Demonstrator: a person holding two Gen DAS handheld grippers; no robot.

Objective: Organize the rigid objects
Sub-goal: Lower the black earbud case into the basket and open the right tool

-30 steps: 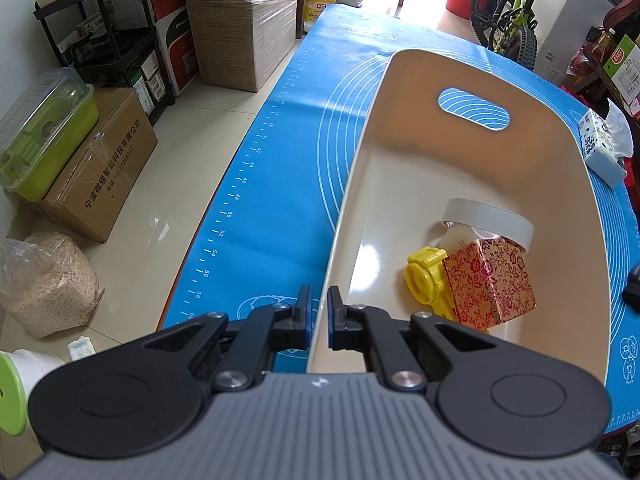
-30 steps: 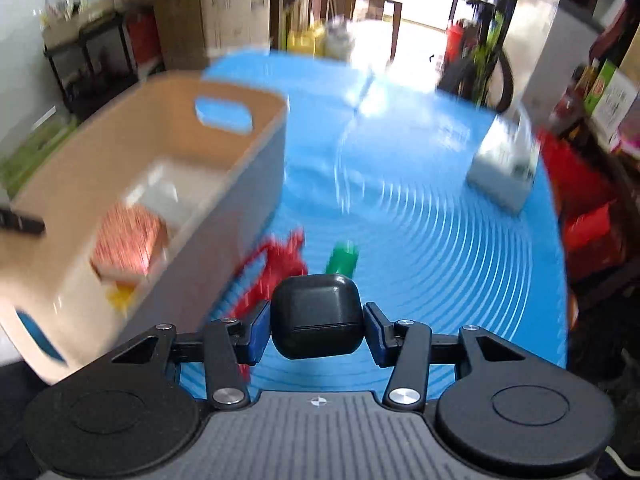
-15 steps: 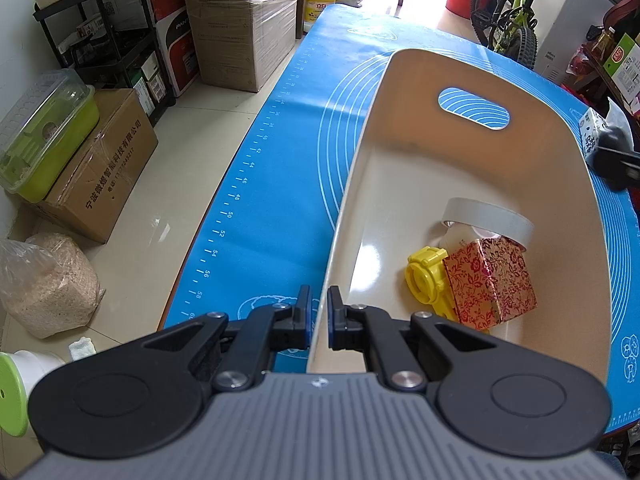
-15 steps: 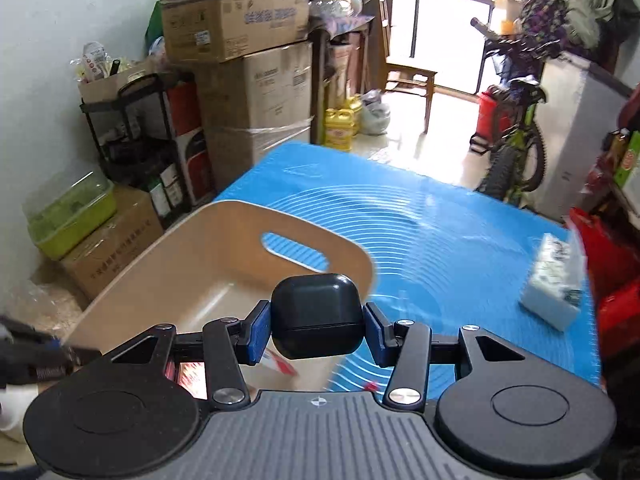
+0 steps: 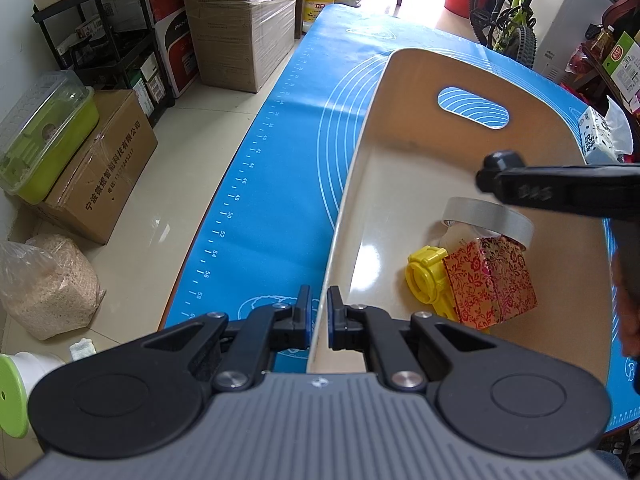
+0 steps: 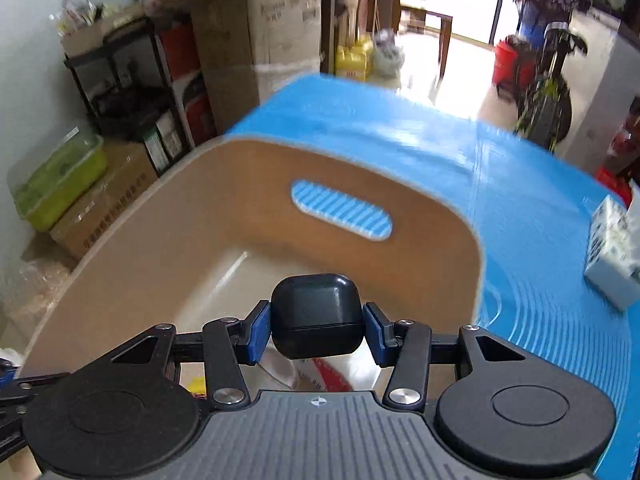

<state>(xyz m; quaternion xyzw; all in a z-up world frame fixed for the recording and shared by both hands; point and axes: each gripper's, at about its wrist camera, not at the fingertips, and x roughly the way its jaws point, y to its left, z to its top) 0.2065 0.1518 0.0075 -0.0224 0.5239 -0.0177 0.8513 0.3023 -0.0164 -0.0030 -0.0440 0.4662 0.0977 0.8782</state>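
Observation:
A beige bin (image 5: 400,176) with a handle slot stands on the blue mat (image 5: 280,184). My left gripper (image 5: 318,312) is shut on the bin's near left wall. Inside lie a yellow plastic piece (image 5: 424,276), a red floral box (image 5: 490,280) and a roll of clear tape (image 5: 488,216). My right gripper (image 6: 318,328) is shut on a black rounded case (image 6: 316,314) and hangs over the bin (image 6: 240,216). One finger of the right gripper (image 5: 560,192) reaches in from the right above the tape in the left wrist view.
A white tissue pack (image 6: 612,252) lies on the mat to the right of the bin. Cardboard boxes (image 5: 240,20), a black shelf (image 5: 104,40) and a green container (image 5: 44,136) stand on the floor to the left. A bicycle (image 5: 508,20) stands at the back.
My right gripper has carried the black case leftward from over the mat to above the bin, and its finger now shows in the left wrist view. The left gripper has stayed put.

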